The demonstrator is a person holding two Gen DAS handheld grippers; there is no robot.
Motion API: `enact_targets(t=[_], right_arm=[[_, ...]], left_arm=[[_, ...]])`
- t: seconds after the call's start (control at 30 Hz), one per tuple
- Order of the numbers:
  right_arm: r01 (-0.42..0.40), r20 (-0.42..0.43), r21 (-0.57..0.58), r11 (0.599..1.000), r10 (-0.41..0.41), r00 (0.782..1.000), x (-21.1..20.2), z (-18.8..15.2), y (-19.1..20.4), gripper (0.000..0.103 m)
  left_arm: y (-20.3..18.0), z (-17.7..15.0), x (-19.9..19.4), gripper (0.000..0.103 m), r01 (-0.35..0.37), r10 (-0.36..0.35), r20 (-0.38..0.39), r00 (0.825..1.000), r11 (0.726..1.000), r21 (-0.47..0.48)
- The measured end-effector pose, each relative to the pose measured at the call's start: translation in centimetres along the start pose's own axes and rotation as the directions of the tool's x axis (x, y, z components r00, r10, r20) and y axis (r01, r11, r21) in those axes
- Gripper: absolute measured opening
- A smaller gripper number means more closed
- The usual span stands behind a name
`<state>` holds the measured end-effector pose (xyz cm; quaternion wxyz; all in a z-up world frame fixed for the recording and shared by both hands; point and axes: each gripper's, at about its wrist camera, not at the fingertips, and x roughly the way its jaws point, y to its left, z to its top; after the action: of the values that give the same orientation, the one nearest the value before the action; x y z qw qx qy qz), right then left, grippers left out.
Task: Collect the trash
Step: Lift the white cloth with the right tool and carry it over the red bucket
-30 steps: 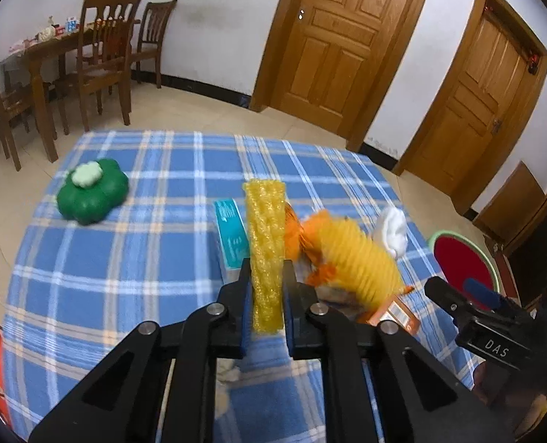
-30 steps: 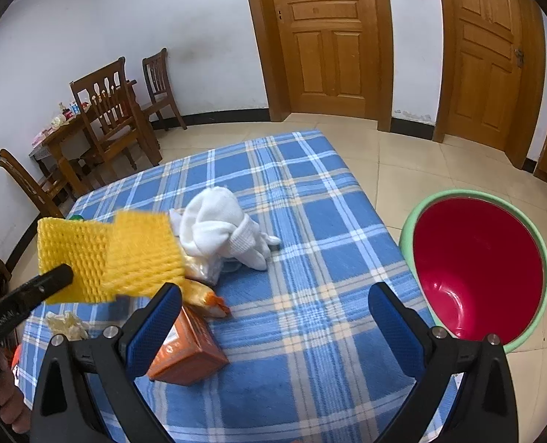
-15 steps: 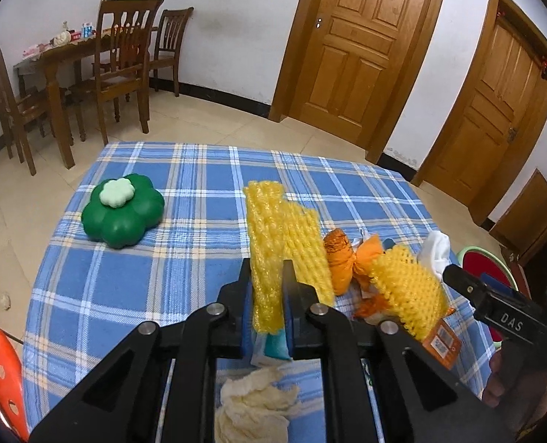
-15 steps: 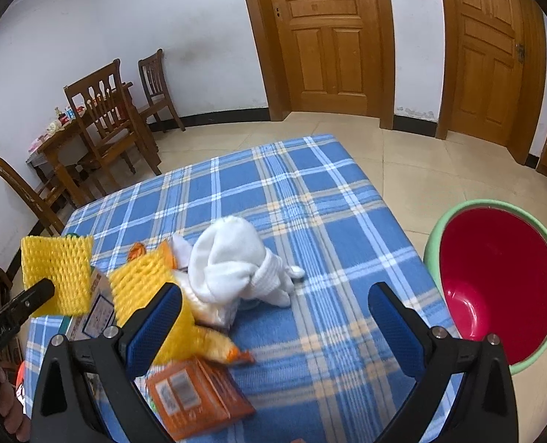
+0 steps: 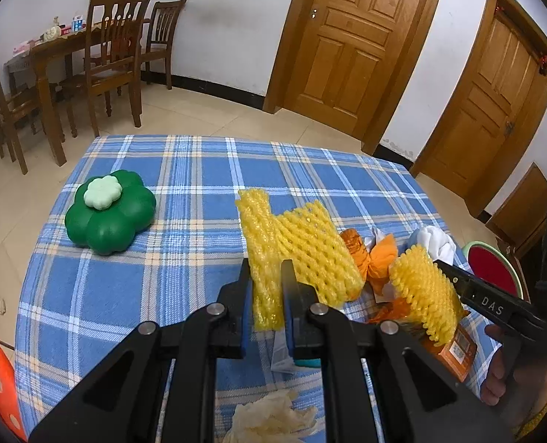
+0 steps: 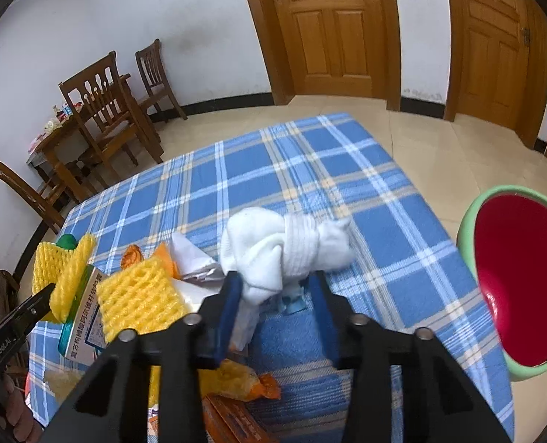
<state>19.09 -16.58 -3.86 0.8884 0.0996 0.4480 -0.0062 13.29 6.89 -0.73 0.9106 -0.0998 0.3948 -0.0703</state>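
Left wrist view: the left gripper (image 5: 267, 288) pinches a yellow foam net (image 5: 264, 247) that stands up between its fingers over the checked table (image 5: 184, 184).

Right wrist view: the right gripper (image 6: 275, 297), jaws just closing, flanks the white cloth bundle (image 6: 284, 243); whether they press it is unclear. The red basin (image 6: 524, 277) sits right.

A blue plaid-clothed table (image 5: 184, 170) is seen. Far left of the left jaws a green flower-shaped plastic box (image 5: 109, 219) rests; crumpled cream tissue (image 5: 273, 417) lies beneath them.
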Motion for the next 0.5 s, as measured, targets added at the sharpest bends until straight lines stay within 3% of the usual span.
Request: enact_targets(t=[0.1,0.2,0.5], right_arm=[[-0.014,-0.005,-0.012,1.000,0.014,1.000,0.0,-0.3,0.2,0.019],[-0.027,-0.006,-0.015,1.000,0.027,1.000,-0.4,-0.4,0.3,0.013],[-0.035,0.044,-0.050,0.998,0.037,0.998,-3.1,-0.8,0.3,0.010]], left_arm=[[-0.1,-0.1,-0.1,0.013,-0.004,0.004,0.001,1.000,1.000,-0.002],[-0.4,-0.2,-0.5,0.013,-0.009,0.009,0.005,1.000,1.000,-0.003],[-1.8,-0.5,-2.8,0.013,-0.005,0.005,0.027,1.000,1.000,0.005]])
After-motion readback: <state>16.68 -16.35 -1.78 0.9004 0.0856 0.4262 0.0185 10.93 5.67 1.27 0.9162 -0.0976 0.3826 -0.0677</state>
